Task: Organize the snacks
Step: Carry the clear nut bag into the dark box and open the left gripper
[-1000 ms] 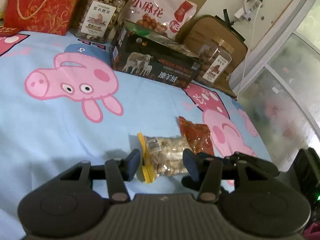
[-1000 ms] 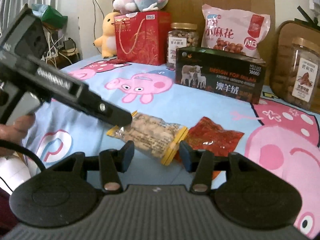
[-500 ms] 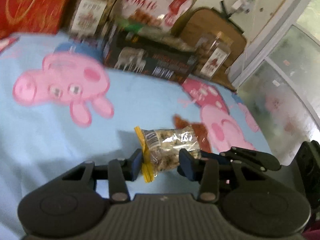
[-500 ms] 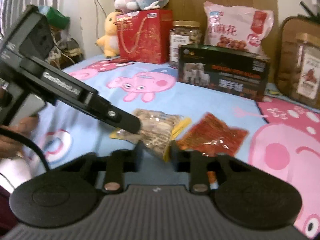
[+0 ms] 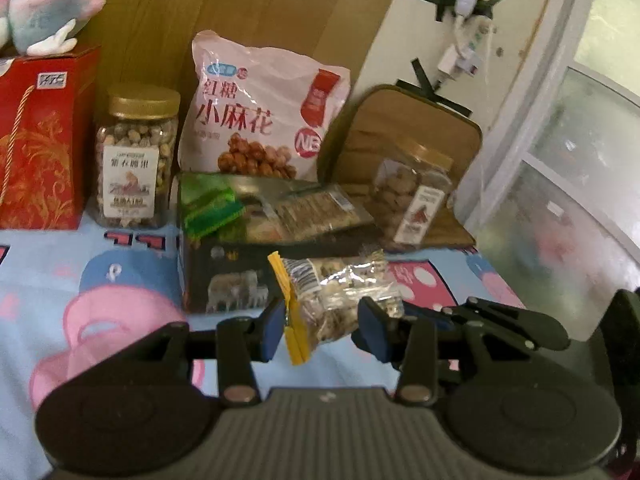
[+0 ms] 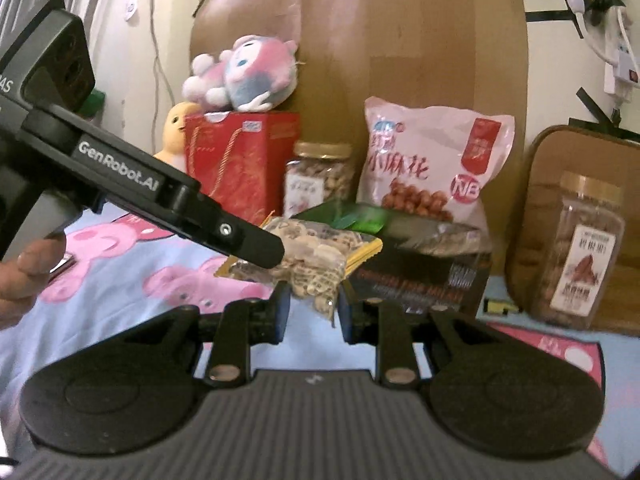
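**Snack packet held between both grippers**

The snack packet [image 5: 336,300] is clear film over pale nut pieces, with yellow sealed ends, raised above the pig-print sheet [image 5: 60,264] before the dark box [image 5: 224,276]. Left gripper [image 5: 320,326] and right gripper [image 6: 312,310] each pinch it between blue pads.

We read "GenRobot.AI" in white on the left gripper's black arm [image 6: 120,178]. The pink snack bag [image 5: 260,116] carries "红糖" above large "小麻花" and a round "NB" badge. The labels on the two jars and the print on the dark box are too blurred for us to read.
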`<action>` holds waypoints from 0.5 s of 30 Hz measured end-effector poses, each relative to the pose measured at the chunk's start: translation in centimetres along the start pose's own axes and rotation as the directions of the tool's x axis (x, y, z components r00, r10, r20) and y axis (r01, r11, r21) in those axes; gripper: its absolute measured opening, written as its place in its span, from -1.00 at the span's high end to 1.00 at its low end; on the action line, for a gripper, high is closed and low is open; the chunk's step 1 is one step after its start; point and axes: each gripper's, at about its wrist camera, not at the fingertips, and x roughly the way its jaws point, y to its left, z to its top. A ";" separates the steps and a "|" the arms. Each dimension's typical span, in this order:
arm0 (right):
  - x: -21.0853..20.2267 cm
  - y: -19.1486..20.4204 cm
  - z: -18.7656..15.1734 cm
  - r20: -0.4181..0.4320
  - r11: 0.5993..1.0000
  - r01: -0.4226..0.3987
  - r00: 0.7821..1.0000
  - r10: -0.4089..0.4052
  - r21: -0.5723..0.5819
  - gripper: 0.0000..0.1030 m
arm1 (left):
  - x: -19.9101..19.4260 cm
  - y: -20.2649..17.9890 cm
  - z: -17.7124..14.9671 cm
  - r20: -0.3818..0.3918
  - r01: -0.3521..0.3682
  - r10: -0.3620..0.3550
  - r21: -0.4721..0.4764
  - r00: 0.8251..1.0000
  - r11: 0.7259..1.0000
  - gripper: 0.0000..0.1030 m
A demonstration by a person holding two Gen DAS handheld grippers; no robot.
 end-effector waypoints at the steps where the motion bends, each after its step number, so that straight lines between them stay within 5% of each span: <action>1: 0.5 -0.3 0.1 0.005 1.000 0.007 1.000 -0.007 -0.004 0.45 | 0.5 0.2 0.5 0.002 -0.003 0.003 -0.004 1.000 1.000 0.23; 9: 5.3 -3.5 1.8 0.016 0.998 0.057 0.998 -0.057 0.022 0.45 | 5.4 1.5 4.7 0.014 -0.044 0.044 -0.015 0.999 0.999 0.21; 15: 9.6 -5.7 2.1 -0.028 0.989 0.138 0.990 -0.137 0.054 0.26 | 9.8 2.5 5.6 0.010 -0.173 0.173 -0.012 0.985 0.985 0.11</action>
